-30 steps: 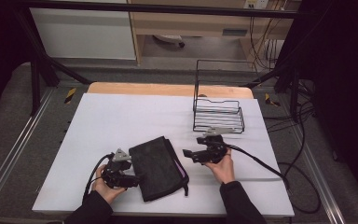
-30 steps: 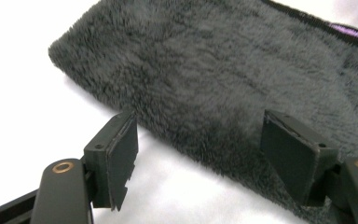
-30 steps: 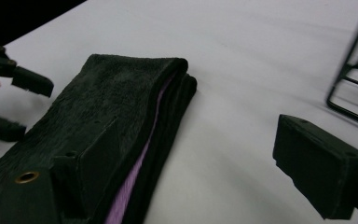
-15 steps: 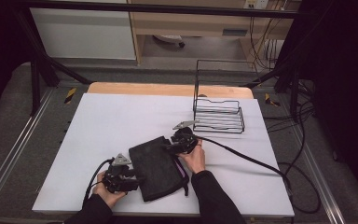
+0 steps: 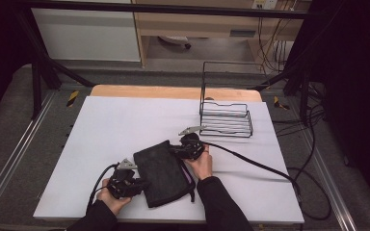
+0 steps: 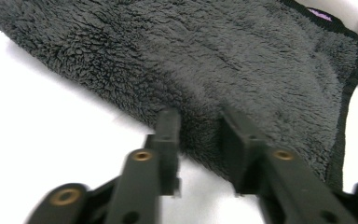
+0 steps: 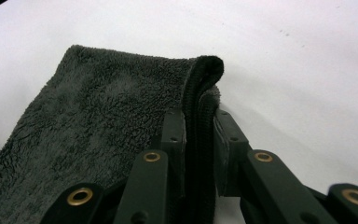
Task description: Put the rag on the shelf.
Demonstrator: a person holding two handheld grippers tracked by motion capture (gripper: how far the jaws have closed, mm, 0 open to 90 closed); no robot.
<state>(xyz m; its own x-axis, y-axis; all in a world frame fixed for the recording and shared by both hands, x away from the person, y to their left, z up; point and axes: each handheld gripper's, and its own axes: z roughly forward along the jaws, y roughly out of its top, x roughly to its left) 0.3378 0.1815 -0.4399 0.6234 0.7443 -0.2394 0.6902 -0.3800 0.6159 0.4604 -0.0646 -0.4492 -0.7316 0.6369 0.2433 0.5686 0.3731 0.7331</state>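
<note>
We are at the gripping step of handling the dark fleece towel (image 5: 164, 173), which lies flat on the white table (image 5: 125, 125) at about 6 o'clock. The right gripper (image 5: 177, 150) pinches its far corner at 1 o'clock; the left gripper (image 5: 142, 183), whose jaws have just been closing, bites its near-left edge at 8 o'clock. Next we likely lift both holds together, keeping the cloth taut, to fold or carry it toward the wire rack (image 5: 225, 120).

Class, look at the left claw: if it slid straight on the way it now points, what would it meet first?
The left claw already has the near edge of the dark fleece towel between its jaws, which have just been closing. Straight on it would likely only push deeper into that towel; the table lies beneath.
</note>
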